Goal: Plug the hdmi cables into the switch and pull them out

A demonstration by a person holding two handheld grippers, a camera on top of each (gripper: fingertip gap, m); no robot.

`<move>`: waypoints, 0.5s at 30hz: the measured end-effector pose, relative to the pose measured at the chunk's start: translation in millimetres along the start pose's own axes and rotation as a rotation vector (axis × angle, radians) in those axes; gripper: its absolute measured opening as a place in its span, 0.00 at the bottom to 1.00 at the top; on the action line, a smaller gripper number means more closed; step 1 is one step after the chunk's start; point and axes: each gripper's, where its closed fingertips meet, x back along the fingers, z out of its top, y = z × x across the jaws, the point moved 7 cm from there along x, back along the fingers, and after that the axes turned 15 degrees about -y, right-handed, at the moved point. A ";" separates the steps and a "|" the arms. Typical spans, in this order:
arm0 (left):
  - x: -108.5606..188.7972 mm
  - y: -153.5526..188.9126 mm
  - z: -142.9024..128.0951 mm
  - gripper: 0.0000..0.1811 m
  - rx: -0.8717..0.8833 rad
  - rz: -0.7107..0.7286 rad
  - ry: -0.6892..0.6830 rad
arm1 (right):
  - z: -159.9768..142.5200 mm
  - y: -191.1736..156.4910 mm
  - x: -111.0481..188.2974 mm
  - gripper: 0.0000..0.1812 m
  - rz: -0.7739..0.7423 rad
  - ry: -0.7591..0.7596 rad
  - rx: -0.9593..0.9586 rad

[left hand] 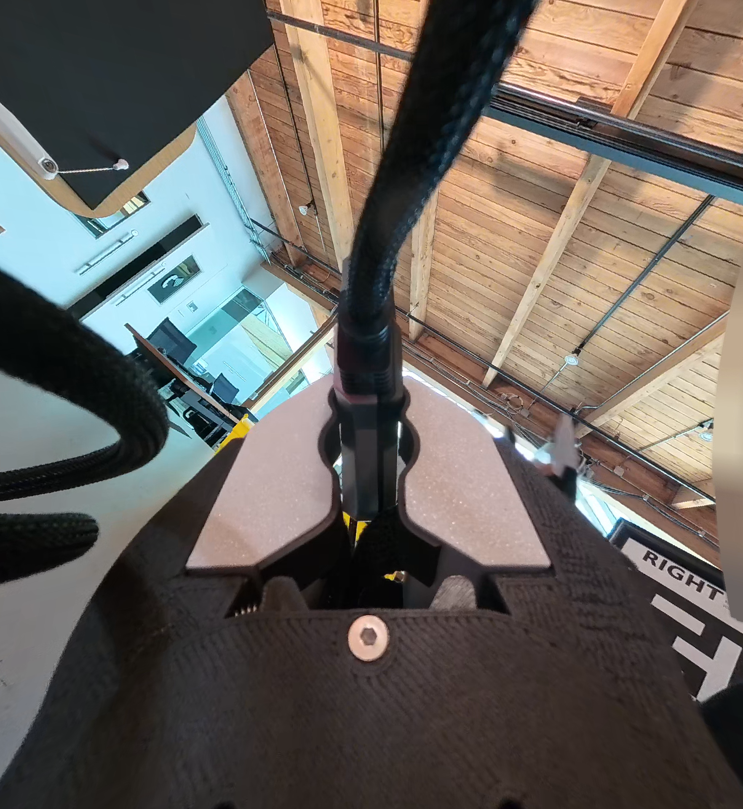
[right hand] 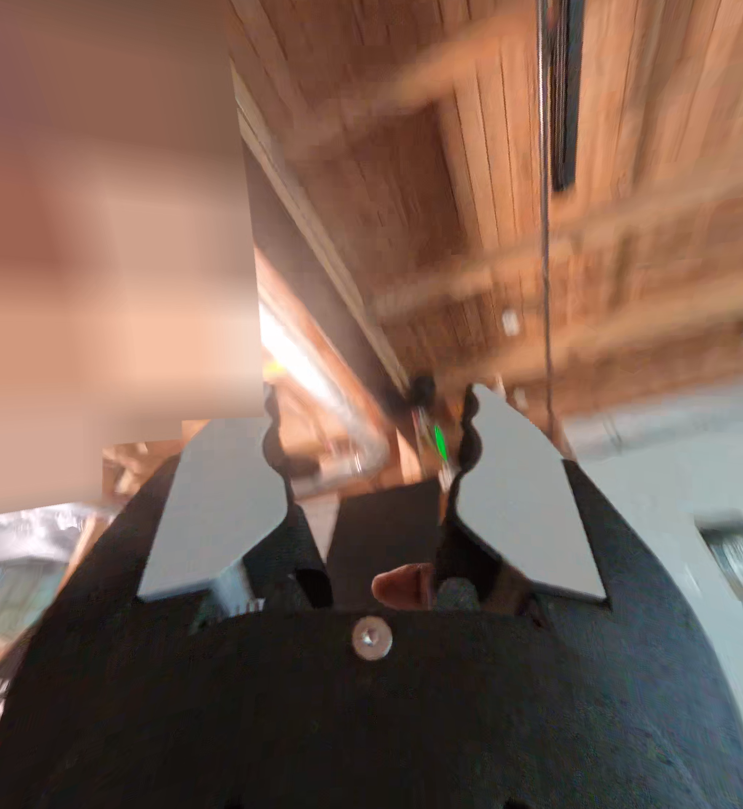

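Black braided hdmi cable point(left hand: 387, 184) runs straight ahead from my left claw point(left hand: 367, 442), clenched on its plug; my right claw point(right hand: 367, 442) gapes empty; switch unseen.

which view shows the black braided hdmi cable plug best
The left wrist view. The black braided HDMI cable's plug sits sharp and centred there, clamped in the left gripper, its cord rising toward the wooden ceiling. The right wrist view is motion-blurred and shows no cable; the right gripper is open and empty.
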 end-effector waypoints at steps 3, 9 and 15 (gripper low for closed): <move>0.1 0.8 0.0 0.12 -0.001 -0.006 0.000 | -9.5 -50.7 1.9 0.45 0.237 0.027 -0.059; -0.1 1.9 -0.1 0.12 0.000 -0.016 -0.001 | 32.8 -50.2 -31.3 0.79 0.709 0.449 -1.155; -0.3 3.1 -0.8 0.12 0.000 -0.024 -0.007 | 76.3 -103.2 -57.6 0.81 1.172 0.613 -1.297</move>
